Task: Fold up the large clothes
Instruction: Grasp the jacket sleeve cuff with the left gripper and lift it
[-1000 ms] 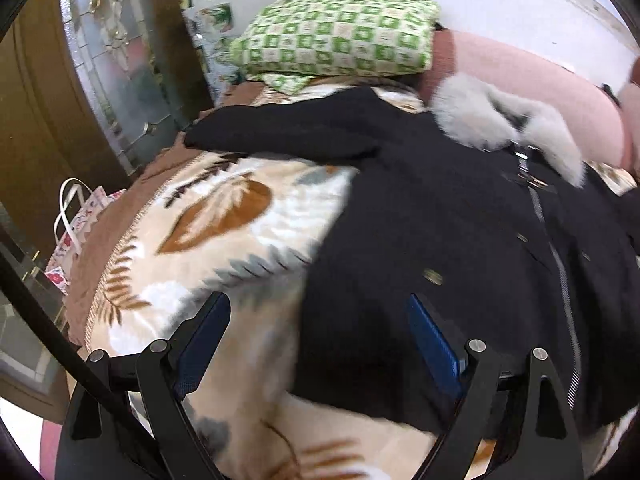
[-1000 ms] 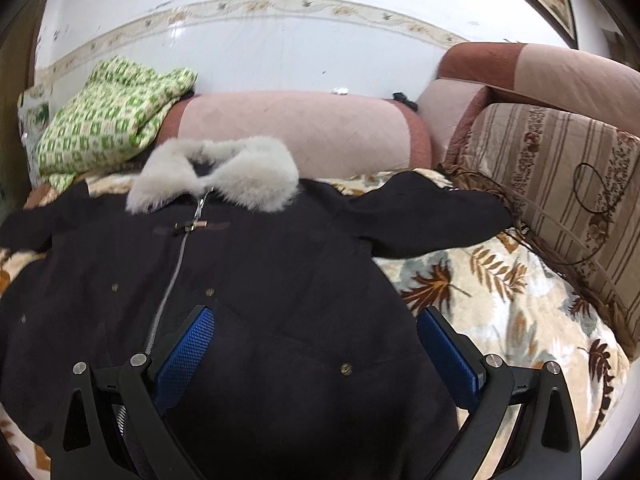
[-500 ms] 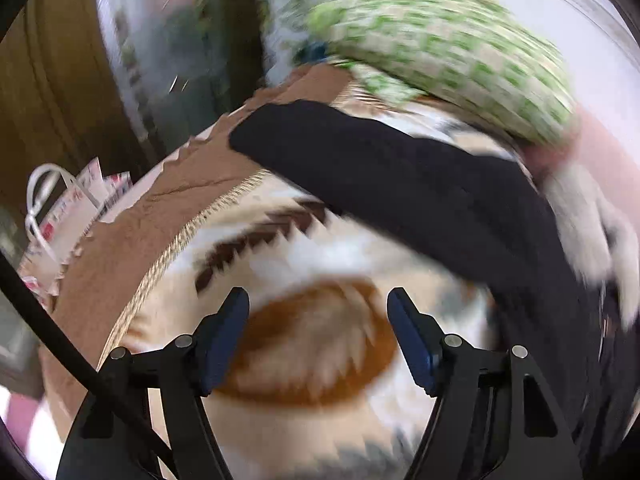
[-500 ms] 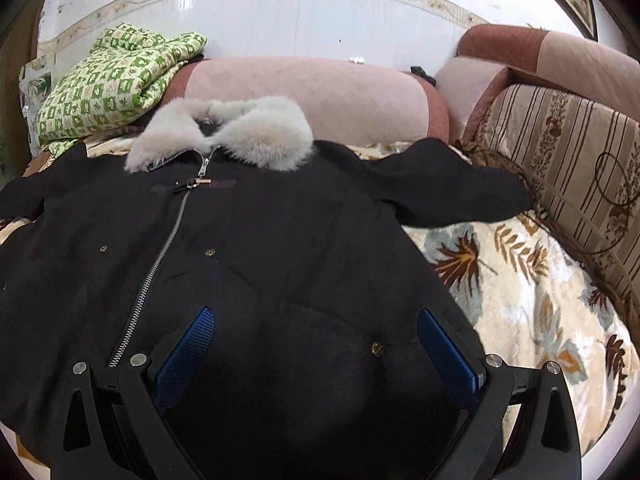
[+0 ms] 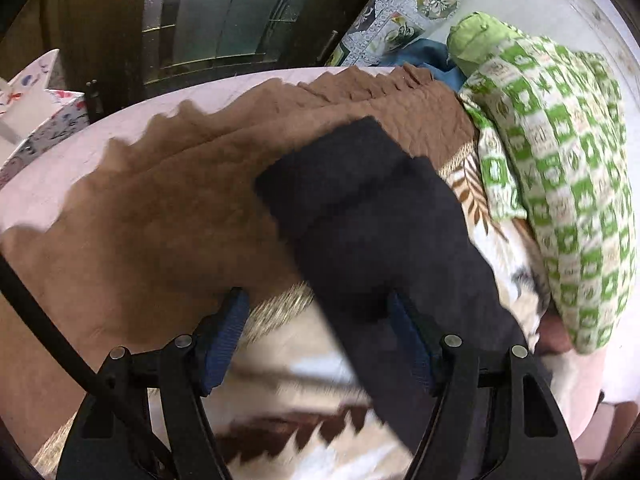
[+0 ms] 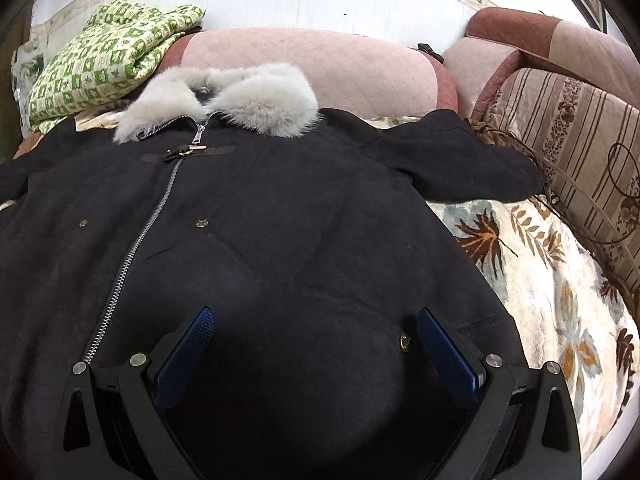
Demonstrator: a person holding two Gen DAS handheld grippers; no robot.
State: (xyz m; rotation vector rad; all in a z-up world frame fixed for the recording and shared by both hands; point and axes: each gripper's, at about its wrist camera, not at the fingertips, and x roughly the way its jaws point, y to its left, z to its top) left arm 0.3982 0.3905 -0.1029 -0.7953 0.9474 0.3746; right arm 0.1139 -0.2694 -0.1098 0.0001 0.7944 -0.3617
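The black coat (image 6: 280, 220) lies spread flat on the leaf-print blanket (image 6: 540, 280), fur collar (image 6: 224, 100) toward the sofa back. The right gripper (image 6: 316, 344) hovers over its lower front, fingers spread. The left gripper (image 5: 316, 328) hangs over the sleeve (image 5: 380, 220) near the blanket's brown edge, fingers apart, pinching nothing.

Black coat (image 6: 280, 220) lies zipped and flat on leaf-print blanket (image 6: 540, 280); right gripper (image 6: 316, 344) jaws apart above it.

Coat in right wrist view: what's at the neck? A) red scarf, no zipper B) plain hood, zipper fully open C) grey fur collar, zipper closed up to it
C: the coat has a grey fur collar, and its zipper runs closed up to it.
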